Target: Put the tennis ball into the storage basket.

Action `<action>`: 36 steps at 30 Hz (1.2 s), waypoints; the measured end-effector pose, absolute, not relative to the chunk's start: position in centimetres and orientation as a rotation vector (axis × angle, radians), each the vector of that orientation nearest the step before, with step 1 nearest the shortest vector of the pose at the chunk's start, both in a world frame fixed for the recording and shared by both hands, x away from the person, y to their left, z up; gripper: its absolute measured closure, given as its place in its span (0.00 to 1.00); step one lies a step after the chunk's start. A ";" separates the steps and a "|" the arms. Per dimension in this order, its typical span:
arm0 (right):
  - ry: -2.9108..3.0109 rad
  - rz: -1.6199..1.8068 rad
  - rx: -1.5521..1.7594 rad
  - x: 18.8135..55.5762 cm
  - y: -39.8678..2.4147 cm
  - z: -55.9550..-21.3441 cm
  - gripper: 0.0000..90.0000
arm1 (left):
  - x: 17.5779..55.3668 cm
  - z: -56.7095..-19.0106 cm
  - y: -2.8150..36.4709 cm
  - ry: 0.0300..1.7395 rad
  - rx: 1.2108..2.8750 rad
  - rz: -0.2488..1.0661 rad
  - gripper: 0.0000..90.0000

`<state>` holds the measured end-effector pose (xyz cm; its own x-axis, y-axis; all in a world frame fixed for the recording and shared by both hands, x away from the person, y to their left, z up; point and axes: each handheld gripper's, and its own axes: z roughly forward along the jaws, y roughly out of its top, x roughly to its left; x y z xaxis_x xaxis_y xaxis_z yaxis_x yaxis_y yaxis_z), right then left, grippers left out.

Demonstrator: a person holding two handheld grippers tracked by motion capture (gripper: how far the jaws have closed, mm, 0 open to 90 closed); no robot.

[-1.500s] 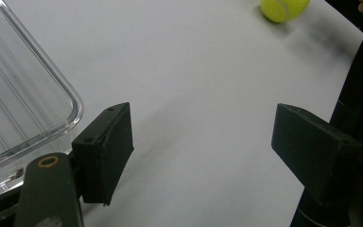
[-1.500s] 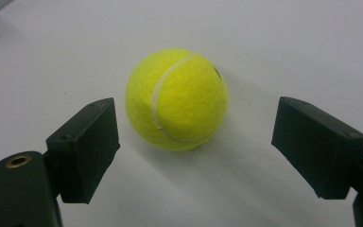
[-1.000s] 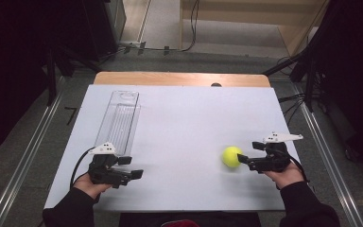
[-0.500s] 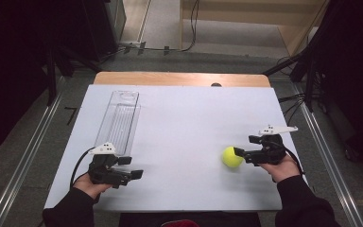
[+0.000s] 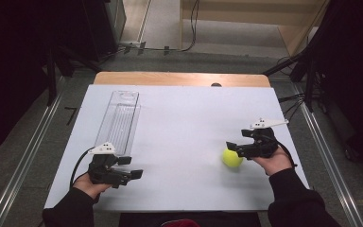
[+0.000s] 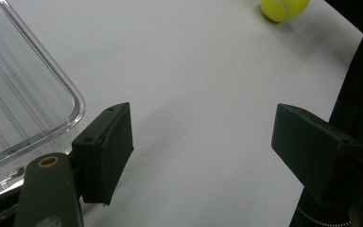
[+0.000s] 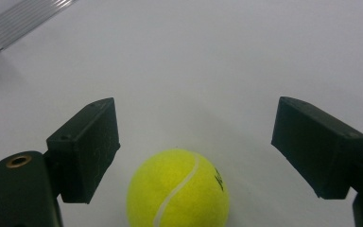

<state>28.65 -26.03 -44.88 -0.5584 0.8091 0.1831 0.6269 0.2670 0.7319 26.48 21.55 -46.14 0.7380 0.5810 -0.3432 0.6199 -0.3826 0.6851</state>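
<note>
A yellow tennis ball (image 5: 232, 158) rests on the white table (image 5: 184, 123) at the right. My right gripper (image 5: 233, 147) hovers just above and behind it, open; in the right gripper view the ball (image 7: 178, 191) lies low between the two spread jaws, touching neither. My left gripper (image 5: 131, 174) stands open near the front left edge, with nothing between its jaws. From the left gripper view the ball (image 6: 283, 8) shows far off at the top right.
A long clear plastic tray (image 5: 119, 117) lies lengthwise on the left half of the table, its near end (image 6: 26, 99) beside my left gripper. A wooden board edge (image 5: 179, 78) runs along the table's far side. Floor rails flank the table.
My right gripper has lifted and drawn slightly back to the right of the ball. The ball and the left gripper have stayed put.
</note>
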 end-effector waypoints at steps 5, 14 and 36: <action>2.306 1.163 1.347 28.7 -26.2 -45.0 0.15 | 26.5 -46.1 21.5 0.905 2.078 -0.059 0.25; 2.310 1.161 1.354 28.7 -26.2 -45.2 0.15 | 26.5 -46.1 21.5 0.904 2.080 -0.057 0.25; 2.341 1.143 1.360 28.5 -26.0 -46.7 0.15 | 26.4 -46.1 21.6 0.903 2.081 -0.058 0.25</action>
